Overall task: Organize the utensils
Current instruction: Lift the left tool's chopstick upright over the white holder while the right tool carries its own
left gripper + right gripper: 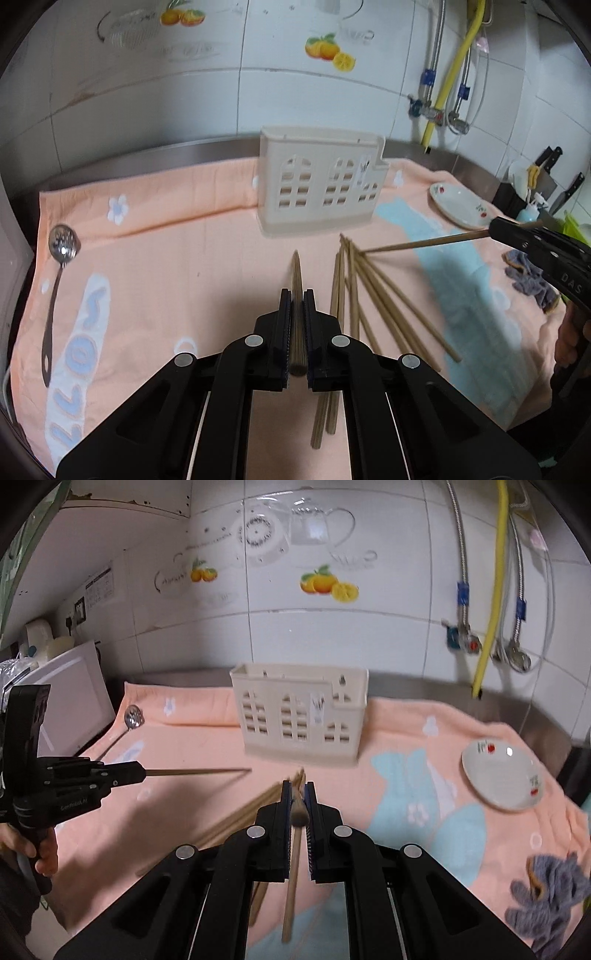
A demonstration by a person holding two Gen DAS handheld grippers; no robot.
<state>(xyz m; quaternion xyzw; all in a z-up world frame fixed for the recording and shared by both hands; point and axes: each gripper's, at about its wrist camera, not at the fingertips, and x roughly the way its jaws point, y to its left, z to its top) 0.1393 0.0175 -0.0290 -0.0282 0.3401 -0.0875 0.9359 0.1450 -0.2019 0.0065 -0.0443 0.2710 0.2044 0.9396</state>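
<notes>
each of the 2 wrist views looked forward and down along its own fingers, close over the peach towel (184, 266), facing the tiled wall (388, 635). both shared the cream utensil holder (321, 184) and the loose chopsticks (376, 295); each caught the other gripper at its edge.

Your right-hand chopstick (291, 878): its tip is hidden between the pads.
Holder (301, 716): blurred; you cannot see inside its compartments.
Loose chopsticks (373, 306): their near ends are hidden under your left gripper (297, 332).
Towel (184, 266): its near edge is cut off.
Knives (554, 173): too small to tell apart.
</notes>
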